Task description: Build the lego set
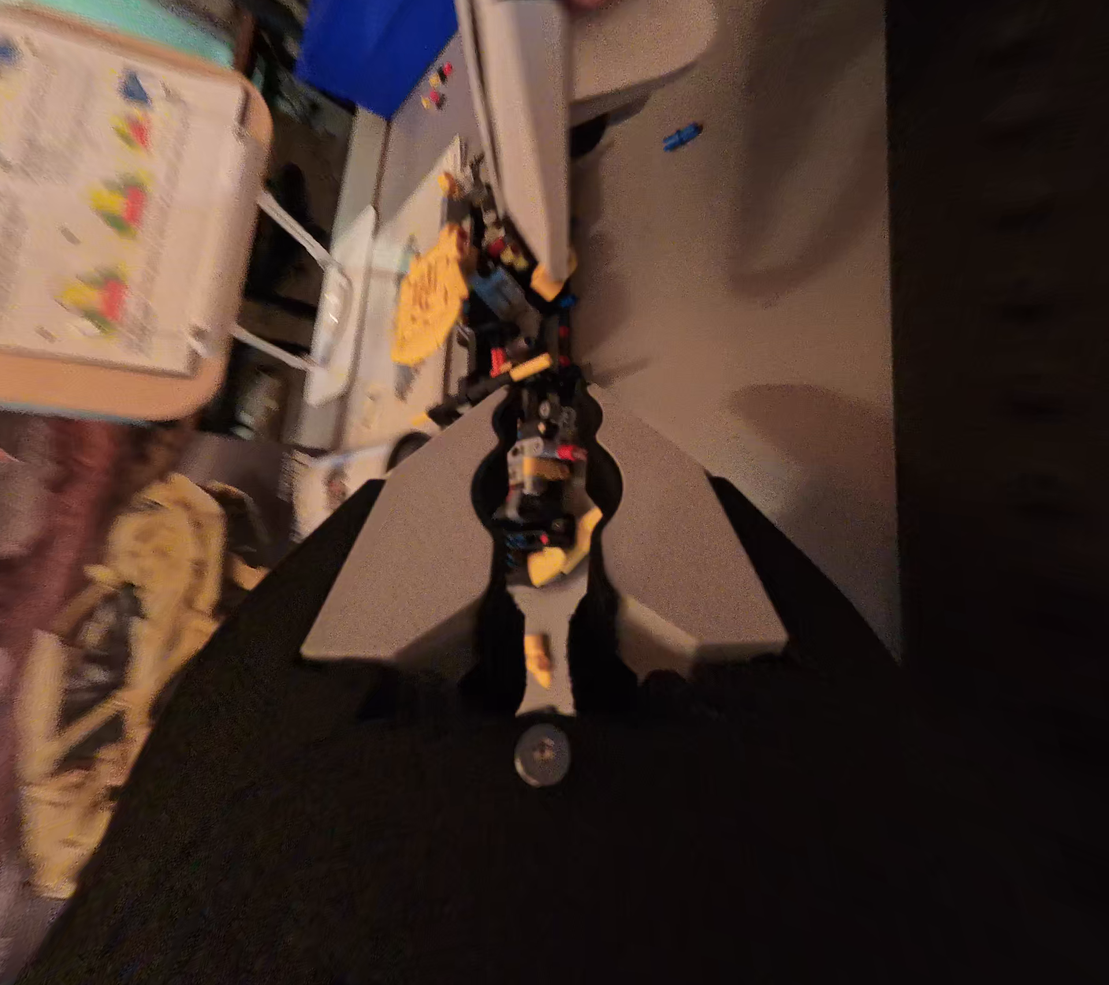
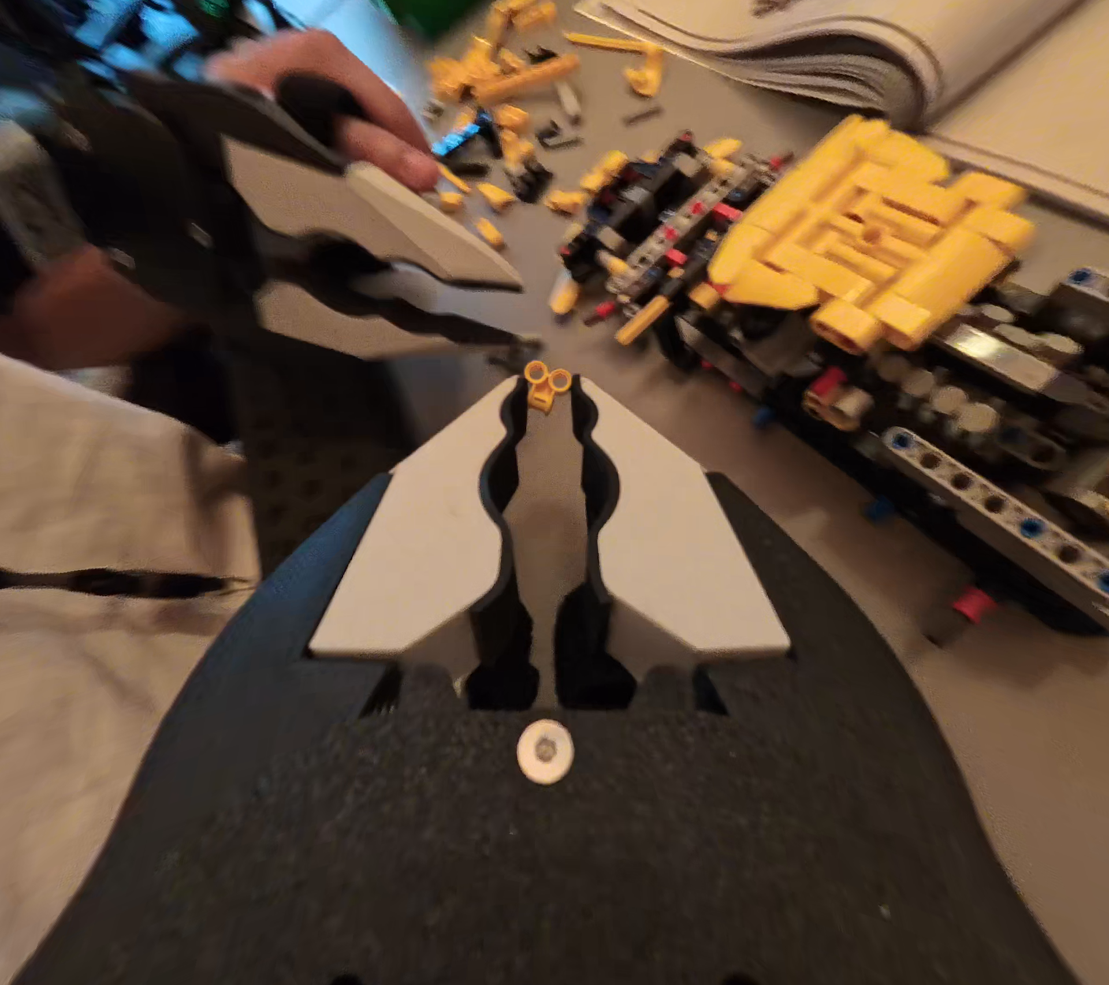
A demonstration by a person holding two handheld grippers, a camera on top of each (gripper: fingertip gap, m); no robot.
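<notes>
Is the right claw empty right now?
No, the right claw pinches a small yellow connector piece between its tips, above the table.

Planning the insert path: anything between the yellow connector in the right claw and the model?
Nothing visible. The right claw pinches the yellow connector at its tips; bare table lies between it and the model to the right. The left claw sits up-left of the connector, off that line. Loose yellow pieces lie farther back.
</notes>
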